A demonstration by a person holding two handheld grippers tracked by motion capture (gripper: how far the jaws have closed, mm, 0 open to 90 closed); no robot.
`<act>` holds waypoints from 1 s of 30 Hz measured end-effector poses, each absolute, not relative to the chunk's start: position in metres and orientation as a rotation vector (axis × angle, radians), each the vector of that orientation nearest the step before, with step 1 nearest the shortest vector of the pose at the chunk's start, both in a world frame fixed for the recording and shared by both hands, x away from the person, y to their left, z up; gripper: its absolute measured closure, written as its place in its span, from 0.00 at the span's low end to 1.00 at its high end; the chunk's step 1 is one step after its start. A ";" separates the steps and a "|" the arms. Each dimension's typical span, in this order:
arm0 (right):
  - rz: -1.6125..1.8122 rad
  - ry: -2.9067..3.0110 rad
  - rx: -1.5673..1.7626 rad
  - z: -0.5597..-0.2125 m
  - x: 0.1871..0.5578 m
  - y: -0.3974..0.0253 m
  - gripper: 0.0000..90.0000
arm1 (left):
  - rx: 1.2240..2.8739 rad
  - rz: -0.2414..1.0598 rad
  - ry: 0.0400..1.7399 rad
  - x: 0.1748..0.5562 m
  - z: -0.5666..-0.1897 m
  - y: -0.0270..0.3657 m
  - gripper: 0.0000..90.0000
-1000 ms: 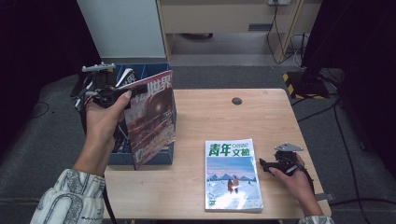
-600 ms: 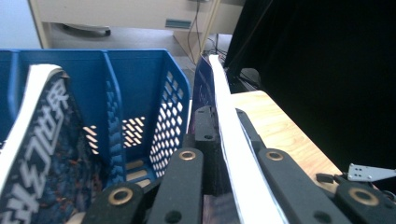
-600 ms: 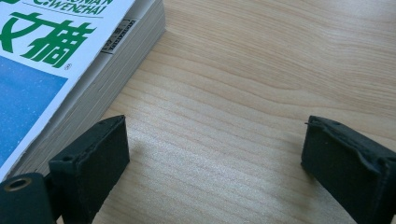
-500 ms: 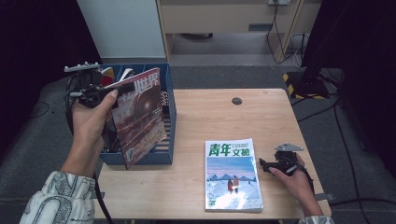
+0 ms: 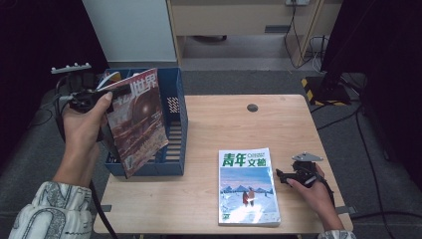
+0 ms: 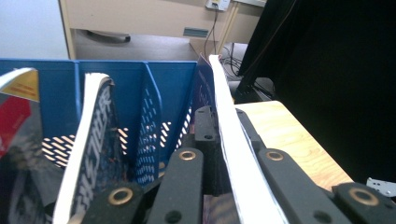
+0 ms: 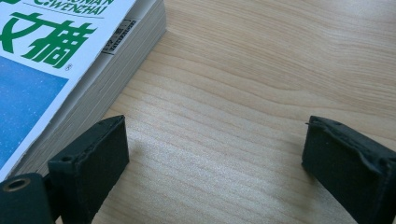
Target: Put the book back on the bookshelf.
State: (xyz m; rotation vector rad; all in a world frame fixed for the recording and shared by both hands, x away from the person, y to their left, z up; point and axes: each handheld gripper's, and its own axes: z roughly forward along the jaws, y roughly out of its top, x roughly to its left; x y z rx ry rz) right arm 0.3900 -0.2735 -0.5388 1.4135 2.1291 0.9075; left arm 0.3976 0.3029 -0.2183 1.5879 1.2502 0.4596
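Over the blue file box [image 5: 174, 124] at the counter's [image 5: 239, 124] left edge, left tongs [image 5: 87, 99] clenched on a brown-red magazine [image 5: 139, 122], held upright and tilted above the box's compartments; another magazine [image 6: 88, 140] stands inside. At the near right of the counter, right tongs [image 5: 283, 175] released, jaws wide apart, resting just beside the green-titled magazine [image 5: 246, 186] lying flat.

I count two grippers, one in each hand. One blue file box [image 5: 174, 129] stands at the table's [image 5: 219, 124] left edge, with two magazines [image 6: 88, 140] inside. One magazine [image 5: 137, 119] is held over it; another lies flat [image 5: 246, 186] near the front edge.
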 end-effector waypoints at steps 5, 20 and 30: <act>0.907 2.128 1.417 -0.539 0.390 -0.273 0.08 | 1.583 0.481 1.265 0.397 -0.216 0.309 0.93; 0.906 2.128 1.418 -0.539 0.390 -0.273 0.08 | 1.580 0.526 1.298 0.398 -0.218 0.325 0.93; 0.905 2.127 1.416 -0.539 0.390 -0.273 0.08 | 1.559 0.555 1.318 0.411 -0.226 0.328 0.93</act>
